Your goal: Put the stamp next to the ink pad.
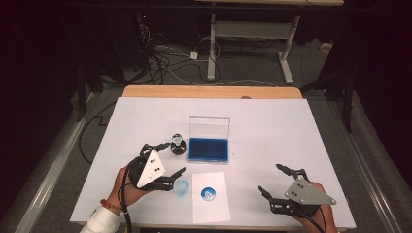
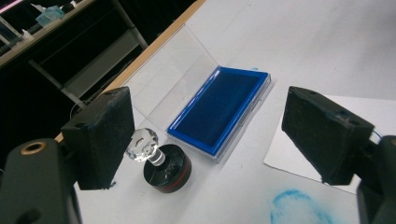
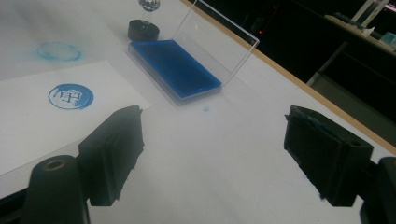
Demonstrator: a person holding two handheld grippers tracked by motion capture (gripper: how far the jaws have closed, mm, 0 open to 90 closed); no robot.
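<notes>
A round black stamp with a clear faceted knob stands upright on the white table, just left of an open blue ink pad whose clear lid stands raised. In front lies a white sheet of paper bearing a round blue print. My left gripper is open, close in front of the stamp, with nothing between its jaws. At the near right my right gripper stands open over bare table, holding nothing.
A faint blue ink smudge ring marks the table left of the paper. The white table cover ends at a wooden far edge. Beyond it on the floor are cables and another table's white legs.
</notes>
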